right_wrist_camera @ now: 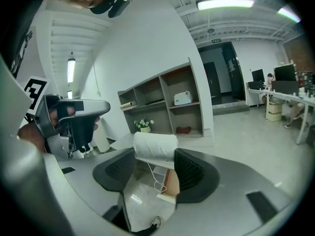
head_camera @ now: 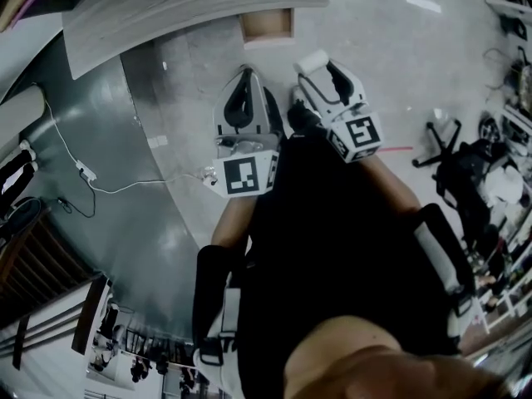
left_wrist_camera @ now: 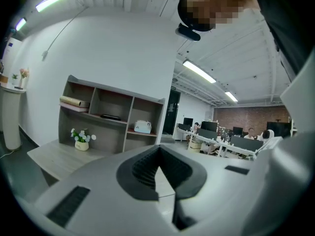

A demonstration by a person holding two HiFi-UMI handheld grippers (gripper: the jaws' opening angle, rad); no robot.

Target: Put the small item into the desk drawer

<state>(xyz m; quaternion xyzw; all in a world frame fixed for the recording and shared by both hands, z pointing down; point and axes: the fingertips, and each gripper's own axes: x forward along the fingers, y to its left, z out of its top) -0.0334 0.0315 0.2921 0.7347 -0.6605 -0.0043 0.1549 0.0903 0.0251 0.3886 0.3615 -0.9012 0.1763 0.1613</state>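
- Our left gripper (left_wrist_camera: 158, 152) has its jaws pressed together with nothing between them. It hangs at about 7 o'clock from the drawer and carries nothing.
- Its marker cube (head_camera: 249, 175) shows only a black-and-white square pattern. We can read no letters on it.
- The desk (head_camera: 191, 7) runs across the top of the head view. The drawer (head_camera: 268, 25) stands pulled open under the desk's near edge, and its wooden bottom looks bare.
- The small item is a white roll of string (right_wrist_camera: 155, 146). It is pinched between the pads of our right gripper (right_wrist_camera: 153, 162), with 1 loose strand (right_wrist_camera: 153, 180) dangling below.
- The roll's long axis lies crosswise, running from one pad to the other.
- In the head view the open drawer sits at roughly 11 o'clock from the roll, near but apart. We judge that the carrying hand must travel forward and a little left, then lower the roll into the opening.
- The right marker cube (head_camera: 361, 134) bears another square pattern. We find no brand, label or readable writing anywhere, including on the roll.
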